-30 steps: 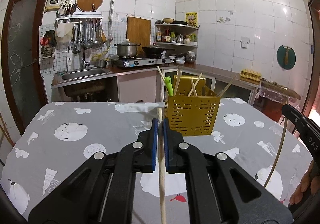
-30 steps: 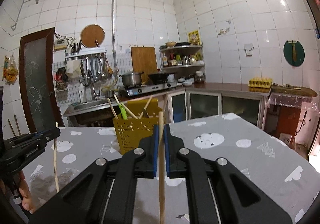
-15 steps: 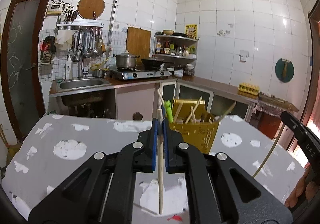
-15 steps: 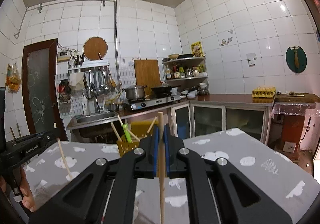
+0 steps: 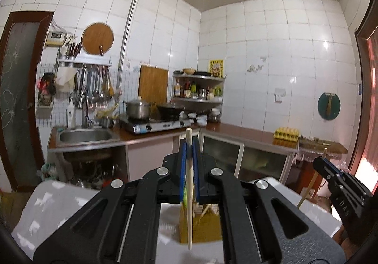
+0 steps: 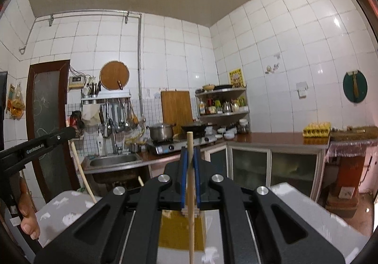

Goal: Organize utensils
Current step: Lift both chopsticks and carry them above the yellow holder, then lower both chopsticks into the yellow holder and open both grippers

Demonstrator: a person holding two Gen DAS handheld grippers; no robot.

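My left gripper (image 5: 189, 146) is shut on a pale wooden chopstick (image 5: 189, 193) that hangs upright through its blue pads. My right gripper (image 6: 189, 150) is shut on a second wooden chopstick (image 6: 191, 205), also upright. The yellow perforated utensil holder (image 5: 203, 226) sits on the table below and ahead of both grippers, mostly hidden behind the fingers; it also shows in the right wrist view (image 6: 182, 233). Several chopsticks and a green utensil stand in it. The right gripper shows at the right edge of the left wrist view (image 5: 330, 176); the left gripper shows at the left of the right wrist view (image 6: 47, 141).
The table has a grey cloth with white prints (image 5: 59, 202). Behind it stand a sink (image 5: 85, 136), a stove with a pot (image 5: 139, 110), a corner shelf (image 5: 198, 96) and a counter with an egg tray (image 5: 285, 134). A door (image 5: 19, 98) is at the left.
Both grippers have risen and tilted up with their chopsticks. The holder has dropped low in both views and the table has shrunk to the bottom of the frames.
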